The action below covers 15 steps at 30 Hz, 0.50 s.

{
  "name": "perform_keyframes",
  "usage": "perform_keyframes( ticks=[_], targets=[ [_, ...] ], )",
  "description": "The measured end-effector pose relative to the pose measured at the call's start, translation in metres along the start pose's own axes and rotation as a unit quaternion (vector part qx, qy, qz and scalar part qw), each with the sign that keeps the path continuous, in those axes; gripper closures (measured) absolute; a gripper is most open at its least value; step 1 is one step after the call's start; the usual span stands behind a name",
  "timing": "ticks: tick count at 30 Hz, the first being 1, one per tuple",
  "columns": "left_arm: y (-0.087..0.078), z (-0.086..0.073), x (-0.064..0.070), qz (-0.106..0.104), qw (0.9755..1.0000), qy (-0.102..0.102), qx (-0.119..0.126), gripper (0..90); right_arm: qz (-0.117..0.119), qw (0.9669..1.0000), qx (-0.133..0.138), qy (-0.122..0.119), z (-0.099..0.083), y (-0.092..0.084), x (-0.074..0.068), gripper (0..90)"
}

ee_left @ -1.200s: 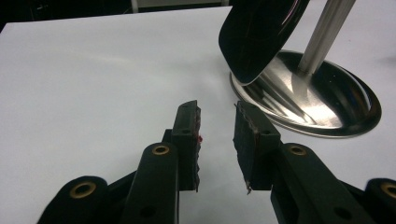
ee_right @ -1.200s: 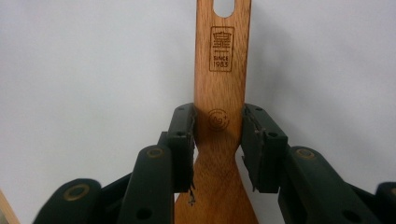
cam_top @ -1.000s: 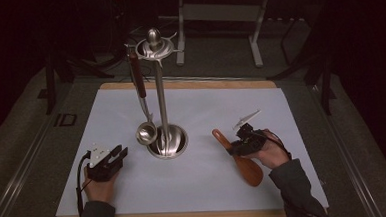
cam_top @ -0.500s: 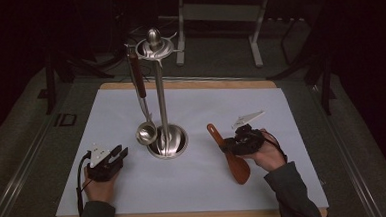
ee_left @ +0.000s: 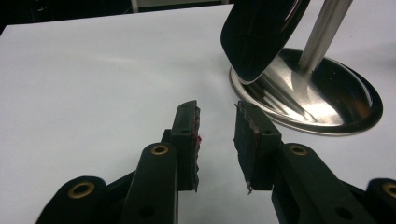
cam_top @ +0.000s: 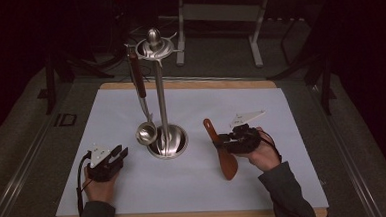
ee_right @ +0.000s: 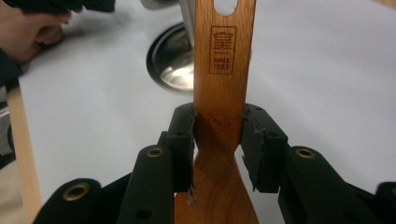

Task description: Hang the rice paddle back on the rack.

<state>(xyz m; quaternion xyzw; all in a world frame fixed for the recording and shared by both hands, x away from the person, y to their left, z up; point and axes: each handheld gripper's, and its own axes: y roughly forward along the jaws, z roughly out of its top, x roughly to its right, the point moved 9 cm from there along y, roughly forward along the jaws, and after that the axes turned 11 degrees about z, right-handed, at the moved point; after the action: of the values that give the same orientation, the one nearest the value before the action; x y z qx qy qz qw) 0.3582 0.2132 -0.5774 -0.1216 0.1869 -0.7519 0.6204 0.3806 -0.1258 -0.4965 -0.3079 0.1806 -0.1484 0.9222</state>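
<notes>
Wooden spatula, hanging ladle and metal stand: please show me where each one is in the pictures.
Wooden spatula (ee_right: pixel 219 79): right gripper view, on its handle under the stamped mark.
Hanging ladle (cam_top: pixel 146 133): high view, on its bowl beside the stand's base.
Metal stand (cam_top: pixel 161 97): high view, on the middle of its upright pole.

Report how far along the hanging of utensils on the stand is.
Done: a ladle already hangs from the metal stand. In hand: the right gripper is shut on the wooden spatula's handle, its hanging hole pointing toward the stand. Left: probably lifting the spatula onto the stand's top ring. The left gripper sits open on the white mat, holding nothing.
</notes>
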Motion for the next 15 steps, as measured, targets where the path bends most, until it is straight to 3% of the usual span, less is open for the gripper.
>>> perform_keyframes(
  ticks=[15],
  targets=[
    [0.000,0.000,0.000,0.000,1.0000,0.000,0.000,70.1,0.009,0.9988,0.040,-0.025,0.022,0.005,-0.011,66.3]
  ],
)
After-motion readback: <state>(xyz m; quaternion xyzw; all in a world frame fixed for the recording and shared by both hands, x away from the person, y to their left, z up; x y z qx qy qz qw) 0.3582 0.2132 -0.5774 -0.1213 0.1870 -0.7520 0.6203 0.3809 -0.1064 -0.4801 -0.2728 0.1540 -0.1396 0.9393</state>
